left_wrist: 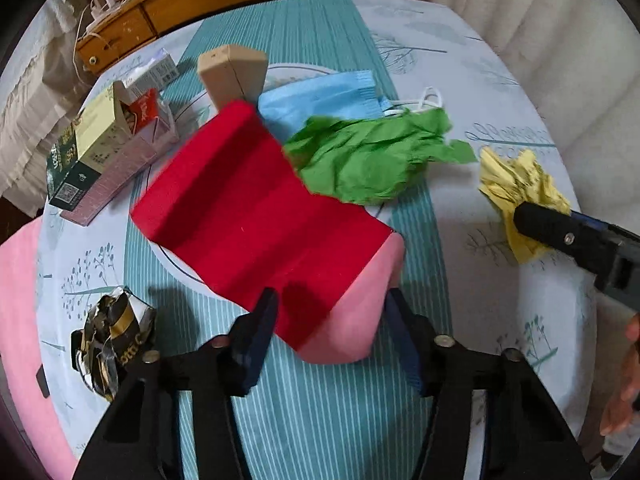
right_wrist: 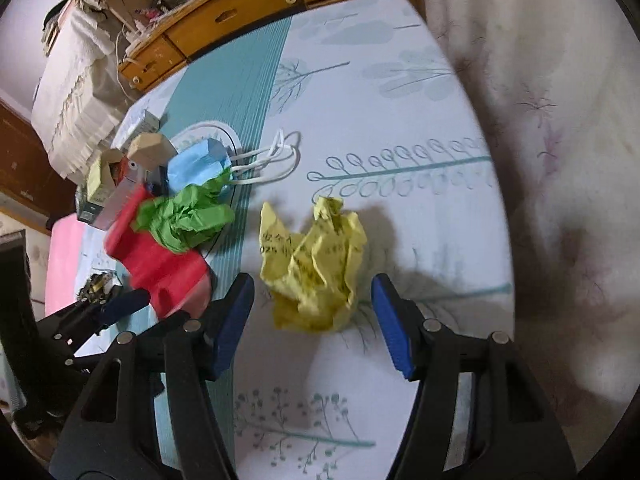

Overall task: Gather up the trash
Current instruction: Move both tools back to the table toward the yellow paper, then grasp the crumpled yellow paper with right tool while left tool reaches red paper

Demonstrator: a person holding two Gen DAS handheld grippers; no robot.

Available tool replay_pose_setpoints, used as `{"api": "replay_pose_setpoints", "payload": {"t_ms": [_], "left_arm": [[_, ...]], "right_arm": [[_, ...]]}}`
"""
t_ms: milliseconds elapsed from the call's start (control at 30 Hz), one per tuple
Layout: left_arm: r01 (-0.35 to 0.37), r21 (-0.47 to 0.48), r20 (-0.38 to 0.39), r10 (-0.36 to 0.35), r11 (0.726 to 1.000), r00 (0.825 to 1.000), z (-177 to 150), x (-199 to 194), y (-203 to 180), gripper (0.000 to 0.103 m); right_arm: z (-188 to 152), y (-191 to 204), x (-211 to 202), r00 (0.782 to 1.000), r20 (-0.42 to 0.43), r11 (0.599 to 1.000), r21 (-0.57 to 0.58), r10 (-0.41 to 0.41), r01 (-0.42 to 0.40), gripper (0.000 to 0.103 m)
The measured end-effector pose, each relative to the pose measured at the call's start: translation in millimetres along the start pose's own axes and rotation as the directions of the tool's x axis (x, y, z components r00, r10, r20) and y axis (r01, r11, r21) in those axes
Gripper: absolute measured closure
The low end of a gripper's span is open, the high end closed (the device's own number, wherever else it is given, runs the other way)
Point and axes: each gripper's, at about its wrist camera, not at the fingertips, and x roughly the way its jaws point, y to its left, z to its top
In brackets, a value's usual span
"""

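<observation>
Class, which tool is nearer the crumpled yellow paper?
Right. The right tool straddles the crumpled yellow paper; the left tool sits over the red-and-pink box, well aside.

The left gripper (left_wrist: 330, 316) points down with jaws parted around the red folded sheet's (left_wrist: 256, 216) near corner.

Handwritten characters, unreadable, on yellow crumpled paper (right_wrist: 316, 268)

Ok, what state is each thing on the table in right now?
Yellow paper: crumpled, between the open right gripper fingers, not gripped.
Red and pink folder: lying flat, between the open left gripper fingers.
Green paper: crumpled.
Blue mask: lying flat.
Carton: flap open.
Foil wrapper: crushed.
</observation>
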Motion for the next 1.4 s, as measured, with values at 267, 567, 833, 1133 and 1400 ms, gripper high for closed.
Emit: {"api": "replay_pose_setpoints", "payload": {"t_ms": [267,567,833,1133,1400], "left_arm": [[0.018,-0.03,-0.019,-0.019,0.999,1.0,13,13,-3,0.084],[0.049,-0.087,0.03,-0.047,0.995,0.998,1,-7,-1,0.101],[0.142,-0.078,0.105,-0.133,0.987,0.986,-23,-63,-3,0.101],[0.257,-0.023,0.23,-0.245,0.966,0.942,-65,-154,14,0.101],[0.346,0.089,0.35,-0.355,0.934,0.867,-112,-238,36,0.101]], "right_arm": [[-3,15,17,1.0,0.006,0.995,-0.1,0.001,0.0,0.056],[-10,31,14,0.999,-0.002,0.99,-0.132,0.046,-0.045,0.072],[-33,44,-10,0.995,-0.002,0.985,-0.145,0.096,-0.095,0.074],[-67,62,-55,0.992,0.038,0.984,-0.137,0.124,-0.118,0.075],[-121,92,-119,0.983,0.145,0.988,-0.122,0.112,-0.094,0.075]]}}
